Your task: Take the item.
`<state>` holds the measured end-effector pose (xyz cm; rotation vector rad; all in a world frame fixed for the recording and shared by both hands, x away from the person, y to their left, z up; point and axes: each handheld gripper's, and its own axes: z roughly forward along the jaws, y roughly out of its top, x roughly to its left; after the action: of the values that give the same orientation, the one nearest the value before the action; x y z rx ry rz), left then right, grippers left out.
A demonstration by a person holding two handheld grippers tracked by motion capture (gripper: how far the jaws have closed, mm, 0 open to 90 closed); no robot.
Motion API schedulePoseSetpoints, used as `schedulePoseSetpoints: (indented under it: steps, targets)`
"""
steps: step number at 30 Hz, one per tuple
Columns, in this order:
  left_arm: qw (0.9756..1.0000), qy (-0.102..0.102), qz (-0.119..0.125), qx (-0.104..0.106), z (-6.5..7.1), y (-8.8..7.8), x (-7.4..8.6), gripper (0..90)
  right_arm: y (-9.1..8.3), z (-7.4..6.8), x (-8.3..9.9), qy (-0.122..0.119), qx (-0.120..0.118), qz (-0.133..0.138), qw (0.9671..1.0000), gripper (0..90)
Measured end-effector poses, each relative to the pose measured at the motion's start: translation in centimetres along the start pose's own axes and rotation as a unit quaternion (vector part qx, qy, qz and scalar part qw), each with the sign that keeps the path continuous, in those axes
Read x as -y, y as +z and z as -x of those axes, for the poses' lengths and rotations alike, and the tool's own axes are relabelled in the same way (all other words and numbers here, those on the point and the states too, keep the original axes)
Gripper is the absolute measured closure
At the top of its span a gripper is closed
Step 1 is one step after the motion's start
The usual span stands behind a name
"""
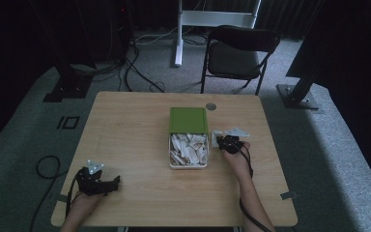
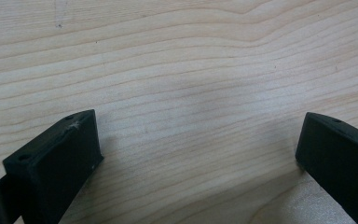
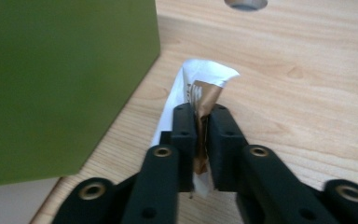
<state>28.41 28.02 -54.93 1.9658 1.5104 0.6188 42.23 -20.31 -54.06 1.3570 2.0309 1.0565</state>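
Your right gripper point(image 3: 201, 135) has its fingers point(image 3: 184, 140) clamped on a small white and brown packet point(image 3: 204, 88), which stands up between them and curls over at its top. In the high view that gripper point(image 1: 229, 143) sits just right of the box, a little right of the table's middle, with the packet low over the wood.

The box point(image 1: 188, 164) is a clear tub full of pale packets point(image 1: 187, 147); its green lid point(image 1: 188, 120) lies on the side towards the far edge, touching the tub. In the right gripper view the lid's green face point(image 3: 60, 84) rises close on the left of your fingers, so there is little room on that side. One or two more white packets point(image 1: 234, 131) lie loose on the table point(image 1: 135, 130) just beyond your right hand, partly covered by the gripper, so their count is hard to tell. A round cable hole point(image 1: 211, 106) sits near the far edge.

Your left gripper point(image 1: 98, 181) rests near the near left corner, well apart from the box. Its fingers point(image 2: 56, 158) stand wide apart over bare wood, with nothing between them.

Beyond the far edge stands a dark folding chair point(image 1: 239, 53), with cables point(image 1: 140, 72) trailing on the floor. The printing on the held packet is too blurred to read, and the lower end of it is hidden behind the fingers.
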Motion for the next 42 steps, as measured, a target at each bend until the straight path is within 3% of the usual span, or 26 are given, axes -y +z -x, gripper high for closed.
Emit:
schedulePoseSetpoints:
  steps: [5,13,22,23,26,38,42]
  targets:
    - [1.0,0.0,0.0,0.0,0.0,0.0,0.0,0.6,0.2,0.5,0.0,-0.006,0.015,-0.005,0.9999,57.2]
    - [1.0,0.0,0.0,0.0,0.0,0.0,0.0,0.6,-1.0,1.2,0.9,0.017,0.001,-0.009,0.9998,33.2]
    - [1.0,0.0,0.0,0.0,0.0,0.0,0.0,0.6,-3.1,1.7,2.1,0.027,0.003,-0.007,0.9996,25.9]
    - [1.0,0.0,0.0,0.0,0.0,0.0,0.0,0.6,-3.8,2.0,2.5,0.033,0.011,-0.005,0.9994,21.1]
    - [1.0,0.0,0.001,0.0,0.0,0.0,0.0,0.6,-4.6,2.4,3.0,0.038,0.021,-0.007,0.999,18.6]
    - [1.0,0.0,0.001,0.0,0.0,0.0,0.0,0.6,-7.1,3.5,5.2,0.044,0.045,-0.02,0.9978,18.4]
    - [1.0,0.001,0.0,0.0,0.0,0.0,0.0,0.6,-7.8,3.9,5.9,0.062,0.052,-0.019,0.9965,15.9]
